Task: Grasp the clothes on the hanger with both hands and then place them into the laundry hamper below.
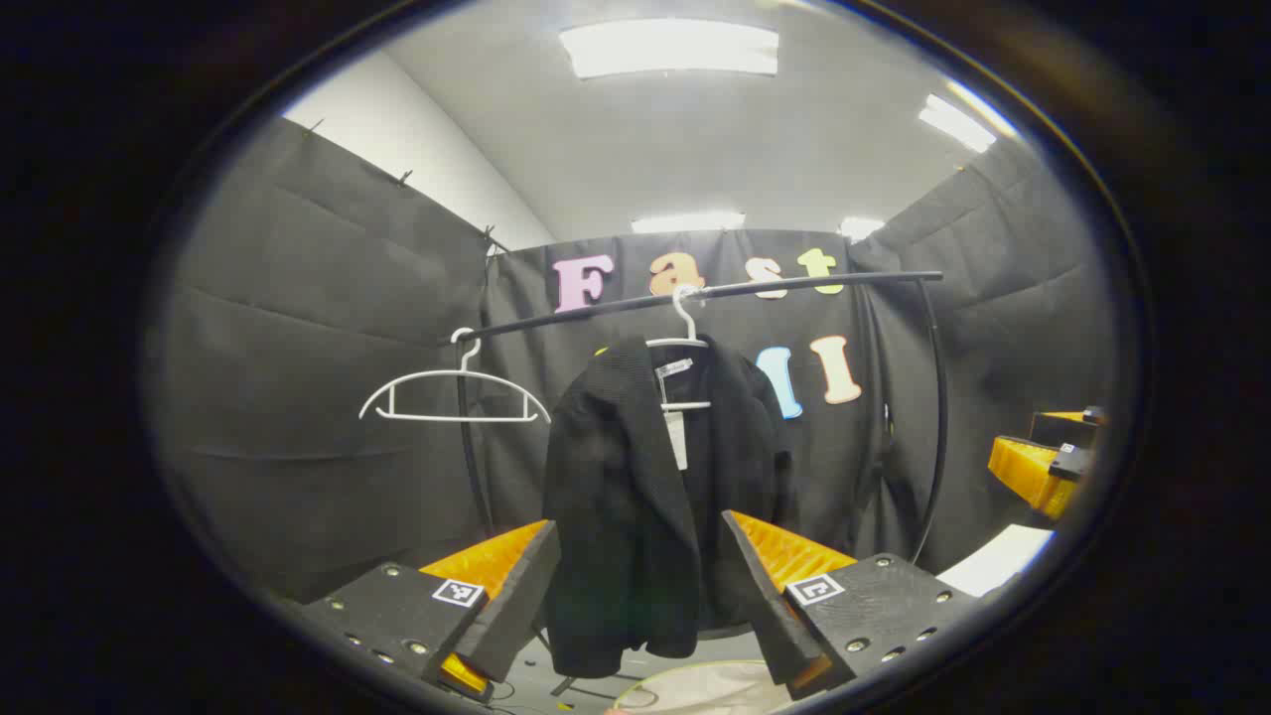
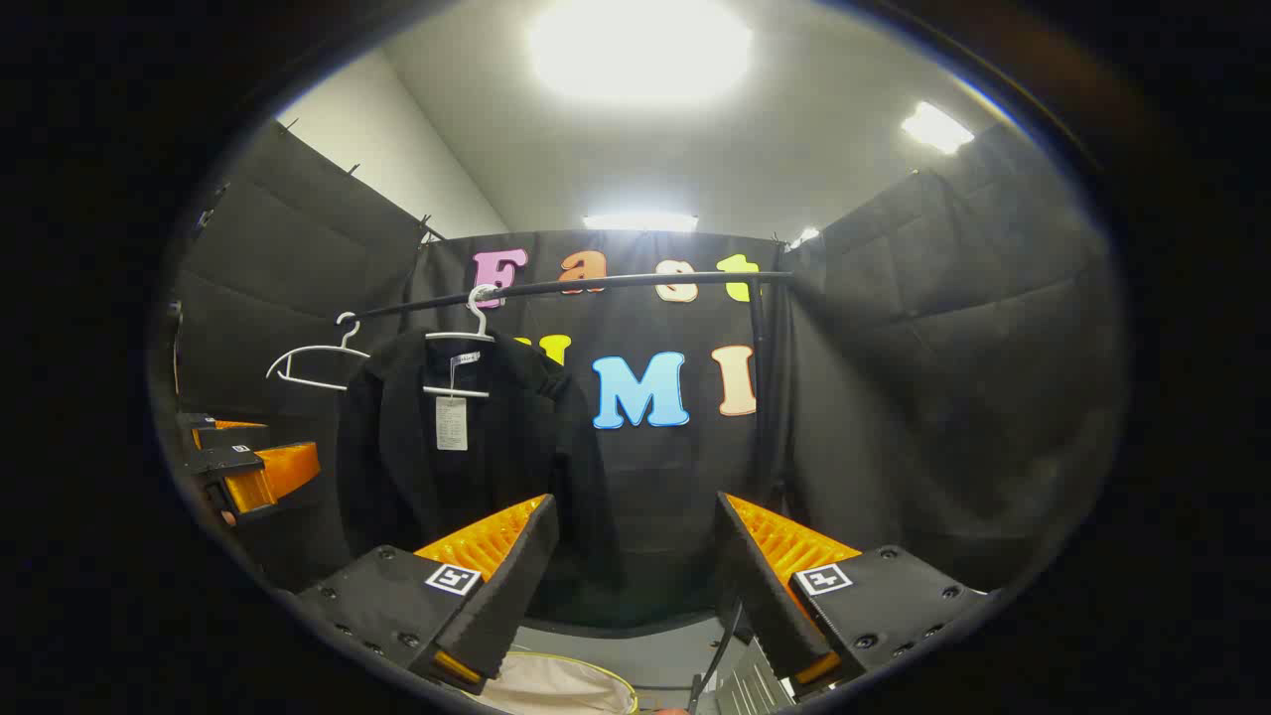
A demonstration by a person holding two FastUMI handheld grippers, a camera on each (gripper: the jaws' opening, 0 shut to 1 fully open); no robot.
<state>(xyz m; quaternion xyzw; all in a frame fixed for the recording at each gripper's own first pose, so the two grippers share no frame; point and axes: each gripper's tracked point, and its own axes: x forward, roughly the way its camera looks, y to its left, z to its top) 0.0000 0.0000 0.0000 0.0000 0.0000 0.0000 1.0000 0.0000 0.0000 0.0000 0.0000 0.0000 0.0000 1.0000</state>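
Note:
A black jacket [image 1: 635, 487] hangs on a white hanger [image 1: 685, 343] from a dark rail [image 1: 695, 293], straight ahead in the left gripper view. My left gripper [image 1: 640, 541] is open, short of the jacket, its fingers framing the lower part. In the right gripper view the jacket [image 2: 467, 457] hangs left of centre. My right gripper [image 2: 635, 521] is open with nothing between its fingers, pointing to the right of the jacket. The rim of the laundry hamper [image 1: 695, 685] [image 2: 566, 690] peeks in at the bottom. The other gripper shows at each view's edge [image 1: 1043, 462] [image 2: 248, 467].
An empty white hanger [image 1: 452, 392] [image 2: 313, 362] hangs on the rail left of the jacket. The rail's uprights [image 1: 938, 417] [image 2: 760, 387] stand in front of the black cloth walls. A white surface [image 1: 998, 561] lies at the right.

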